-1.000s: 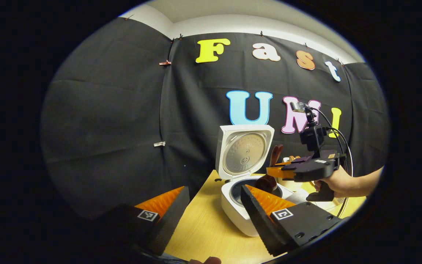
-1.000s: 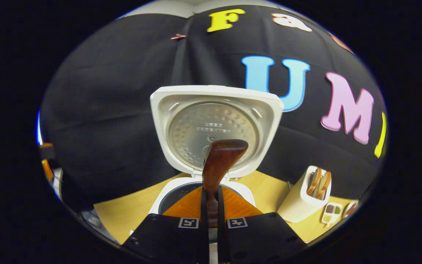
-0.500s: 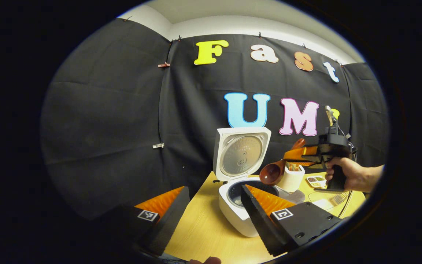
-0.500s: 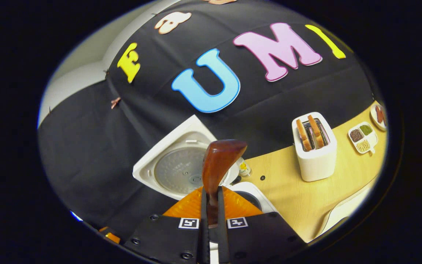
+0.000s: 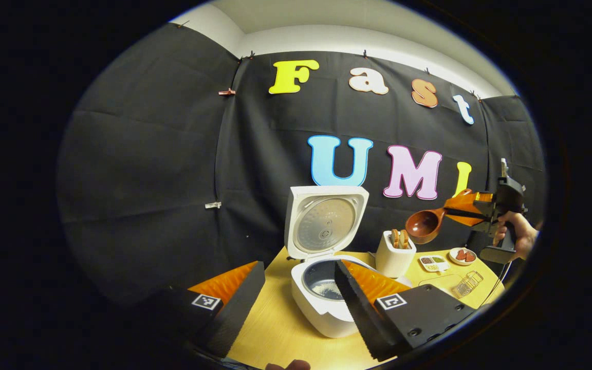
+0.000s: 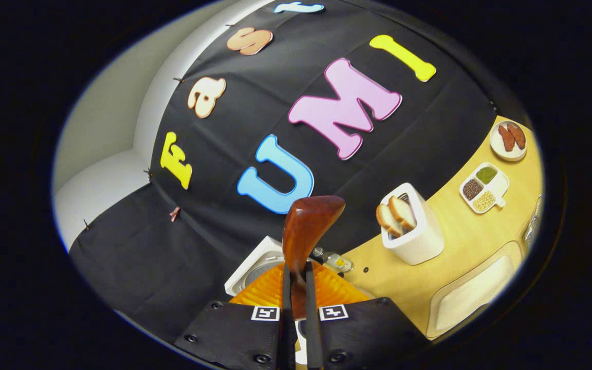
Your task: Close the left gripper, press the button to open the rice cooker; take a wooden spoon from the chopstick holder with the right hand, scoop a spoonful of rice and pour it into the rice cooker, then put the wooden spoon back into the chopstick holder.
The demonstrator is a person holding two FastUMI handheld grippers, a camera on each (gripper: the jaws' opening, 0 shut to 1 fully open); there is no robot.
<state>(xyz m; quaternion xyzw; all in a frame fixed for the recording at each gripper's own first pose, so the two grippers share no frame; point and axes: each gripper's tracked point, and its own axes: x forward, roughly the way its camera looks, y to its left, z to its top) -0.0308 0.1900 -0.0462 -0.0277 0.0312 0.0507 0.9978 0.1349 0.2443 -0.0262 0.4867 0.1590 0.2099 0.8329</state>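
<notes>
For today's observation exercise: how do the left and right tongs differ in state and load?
The left tongs stand open and empty, low by the cooker; the right tongs are shut on the spoon, held high to the right of the cooker. Both are hand-held over the table.

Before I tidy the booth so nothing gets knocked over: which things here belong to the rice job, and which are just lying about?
Part of the job:
- rice cooker, lid up
- wooden spoon, held in the right gripper
- white holder beside the cooker

Just lying about:
- divided dish of grains
- small plate
- white tray
- small bottle
</notes>
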